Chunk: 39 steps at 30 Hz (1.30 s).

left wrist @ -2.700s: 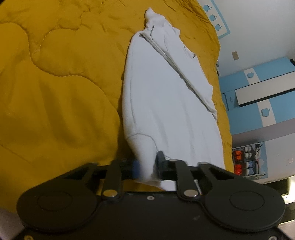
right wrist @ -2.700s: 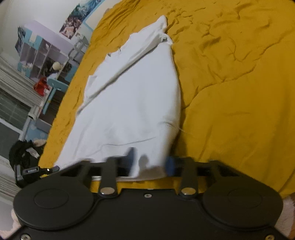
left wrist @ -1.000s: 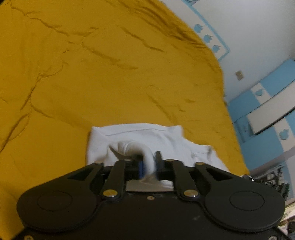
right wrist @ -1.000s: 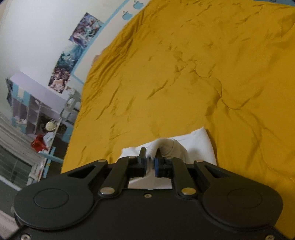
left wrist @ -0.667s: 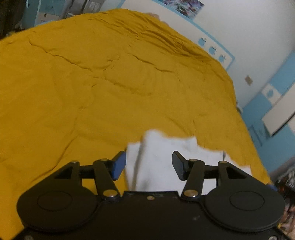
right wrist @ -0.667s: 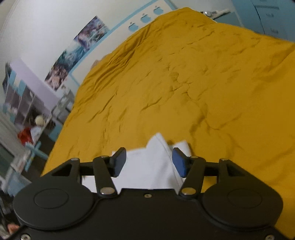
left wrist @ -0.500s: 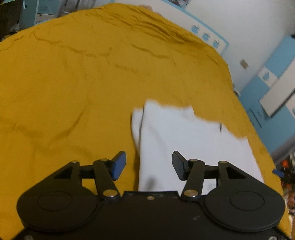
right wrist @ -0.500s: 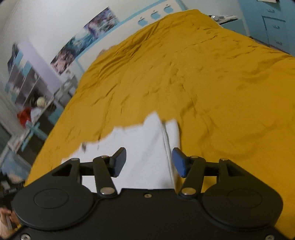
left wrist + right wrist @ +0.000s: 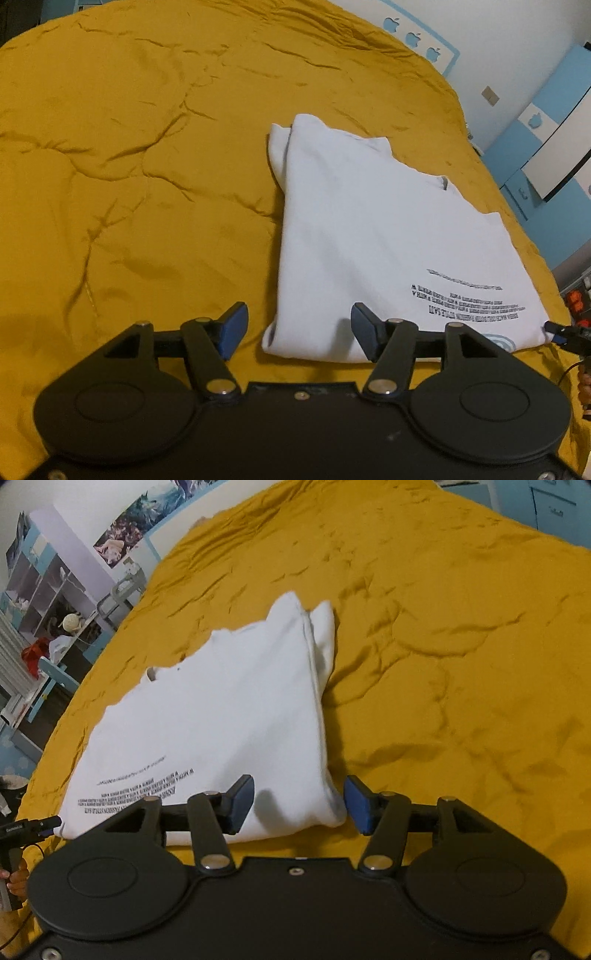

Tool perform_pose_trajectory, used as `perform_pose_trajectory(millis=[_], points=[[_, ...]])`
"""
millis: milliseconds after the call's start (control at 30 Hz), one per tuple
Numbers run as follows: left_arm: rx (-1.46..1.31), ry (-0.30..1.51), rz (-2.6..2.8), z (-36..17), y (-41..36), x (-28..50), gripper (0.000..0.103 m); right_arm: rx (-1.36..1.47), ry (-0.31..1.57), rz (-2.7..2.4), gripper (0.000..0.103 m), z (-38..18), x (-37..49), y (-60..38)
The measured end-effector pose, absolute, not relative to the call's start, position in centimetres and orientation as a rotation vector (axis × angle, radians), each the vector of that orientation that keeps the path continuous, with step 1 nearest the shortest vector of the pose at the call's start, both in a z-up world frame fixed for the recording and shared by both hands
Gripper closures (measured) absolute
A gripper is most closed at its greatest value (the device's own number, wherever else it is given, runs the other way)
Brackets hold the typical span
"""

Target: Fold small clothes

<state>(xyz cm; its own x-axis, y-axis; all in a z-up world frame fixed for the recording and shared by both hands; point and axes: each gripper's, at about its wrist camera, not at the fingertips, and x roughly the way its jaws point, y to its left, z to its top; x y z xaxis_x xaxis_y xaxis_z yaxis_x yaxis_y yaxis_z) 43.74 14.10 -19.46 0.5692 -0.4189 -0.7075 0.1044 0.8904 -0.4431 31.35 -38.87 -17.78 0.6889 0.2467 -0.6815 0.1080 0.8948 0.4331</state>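
A white T-shirt (image 9: 373, 229) lies folded flat on the mustard-yellow quilt (image 9: 129, 155), black print near its front edge. My left gripper (image 9: 299, 326) hovers over the shirt's near left corner; its jaws are opening, the corner shows between them, and the pads do not touch it. In the right wrist view the same shirt (image 9: 221, 716) shows its near right corner between the blue pads of my right gripper (image 9: 299, 806), whose jaws are closing slightly without pressing the cloth. Each view catches the other gripper's tip at the shirt's far corner.
The quilt (image 9: 461, 646) covers the whole bed and is wrinkled. Blue and white cabinets (image 9: 546, 155) stand past the bed on one side. Shelves (image 9: 44, 590) with toys stand on the other. A hand (image 9: 14, 880) holds the left gripper's handle.
Both grippers let go of the shirt's end after carrying it over the far half, then opened and drew back toward the near fold. The shirt now lies folded in half.
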Motion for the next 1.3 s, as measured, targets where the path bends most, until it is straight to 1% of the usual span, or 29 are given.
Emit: perform_pose_trajectory(millis=[33, 67, 100, 133, 167, 200, 267, 367, 567, 633, 733, 867, 933, 967, 1000, 1033, 1067, 1133, 1300], points=[[-0.376, 0.921, -0.316, -19.5, 14.0, 43.9, 0.04, 0.461, 0.813, 0.081, 0.051, -17.8, 31.4, -38.6], [-0.375, 0.925, -0.322, -19.6, 13.9, 44.0, 0.041, 0.453, 0.816, 0.081, 0.058, -18.0, 31.5, -38.4], [-0.375, 0.923, -0.329, -19.6, 13.8, 43.9, 0.043, 0.446, 0.823, 0.082, 0.069, -18.1, 31.4, -38.3], [-0.374, 0.924, -0.34, -19.8, 13.4, 44.0, 0.053, 0.443, 0.828, 0.079, 0.076, -18.2, 31.4, -38.2], [-0.369, 0.93, -0.35, -19.9, 13.2, 44.0, 0.076, 0.449, 0.837, 0.084, 0.086, -18.4, 31.5, -38.2], [-0.36, 0.938, -0.354, -20.1, 12.9, 44.1, 0.085, 0.453, 0.845, 0.088, 0.087, -18.5, 31.6, -38.1], [-0.359, 0.931, -0.352, -20.1, 12.6, 44.0, 0.09, 0.444, 0.838, 0.082, 0.089, -18.4, 31.5, -37.9], [-0.392, 0.903, -0.349, -19.2, 13.0, 43.9, 0.092, 0.444, 0.81, 0.076, 0.091, -17.4, 31.1, -37.9], [-0.384, 0.902, -0.372, -16.8, 13.7, 43.6, 0.093, 0.484, 0.766, 0.093, 0.095, -15.1, 29.9, -39.4], [-0.365, 0.938, -0.368, -17.6, 13.5, 43.6, 0.093, 0.467, 0.786, 0.085, 0.095, -15.7, 29.9, -39.5], [-0.356, 0.999, -0.348, -20.2, 13.3, 43.9, 0.092, 0.497, 0.816, 0.065, 0.095, -17.8, 30.0, -39.9], [-0.407, 1.015, -0.351, -22.0, 13.7, 44.2, 0.089, 0.567, 0.821, 0.057, 0.096, -20.3, 29.7, -40.6], [-0.401, 1.012, -0.364, -21.6, 13.9, 44.2, 0.085, 0.564, 0.807, 0.065, 0.093, -20.1, 29.5, -40.7], [-0.388, 1.008, -0.363, -21.1, 14.0, 44.1, 0.081, 0.552, 0.803, 0.075, 0.088, -19.7, 29.5, -40.7], [-0.374, 1.0, -0.356, -20.4, 14.1, 44.0, 0.08, 0.537, 0.798, 0.081, 0.083, -19.2, 29.4, -40.6], [-0.347, 0.987, -0.346, -19.6, 14.2, 43.9, 0.073, 0.528, 0.787, 0.081, 0.079, -18.7, 29.4, -40.6], [-0.321, 0.965, -0.335, -18.9, 14.3, 43.9, 0.065, 0.518, 0.771, 0.083, 0.078, -18.0, 29.4, -40.7], [-0.281, 0.918, -0.319, -17.4, 14.6, 44.3, 0.055, 0.492, 0.727, 0.084, 0.077, -16.6, 29.9, -40.9], [-0.301, 0.828, -0.29, -15.8, 14.5, 48.4, 0.054, 0.392, 0.681, 0.077, 0.077, -14.7, 34.8, -40.0]])
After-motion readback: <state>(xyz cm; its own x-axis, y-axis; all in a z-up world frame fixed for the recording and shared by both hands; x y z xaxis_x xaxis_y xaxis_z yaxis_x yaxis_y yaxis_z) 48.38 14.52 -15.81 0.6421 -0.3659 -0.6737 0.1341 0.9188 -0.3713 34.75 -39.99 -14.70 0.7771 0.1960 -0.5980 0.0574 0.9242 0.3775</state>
